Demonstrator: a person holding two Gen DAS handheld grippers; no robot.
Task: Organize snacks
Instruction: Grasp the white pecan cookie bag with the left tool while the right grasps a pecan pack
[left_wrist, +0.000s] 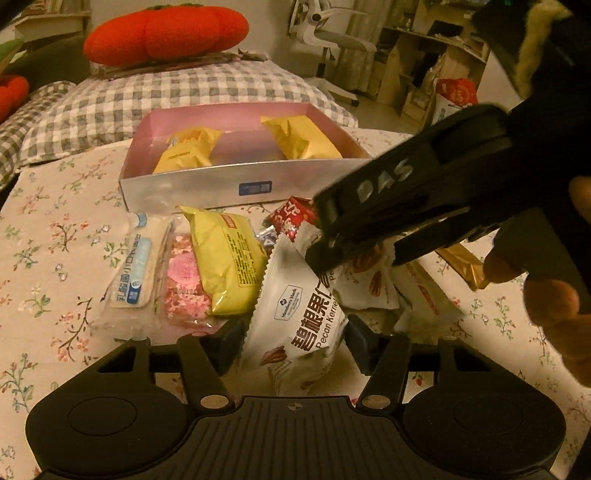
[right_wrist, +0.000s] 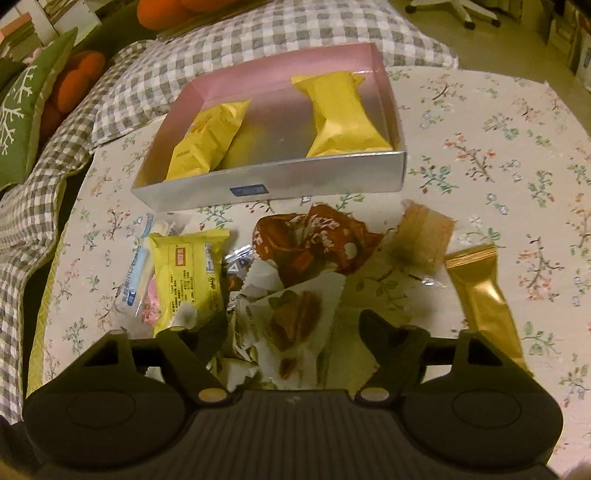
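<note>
- Left hand-held gripper (left_wrist: 295, 341) – jaws astride the white pecan-kernel packet (left_wrist: 299, 314), pads at its edges; firm grip cannot be told.
- Right hand-held gripper (right_wrist: 291, 332) – jaws apart over another pecan packet (right_wrist: 295, 321), not pressing.
- Silver box (left_wrist: 207, 188) lies just behind the pile on the floral bed sheet (left_wrist: 48, 251), with two yellow packets (left_wrist: 188, 149) inside.

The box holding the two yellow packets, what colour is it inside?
Pink inside the box, silver outside; clearest in the right wrist view.
</note>
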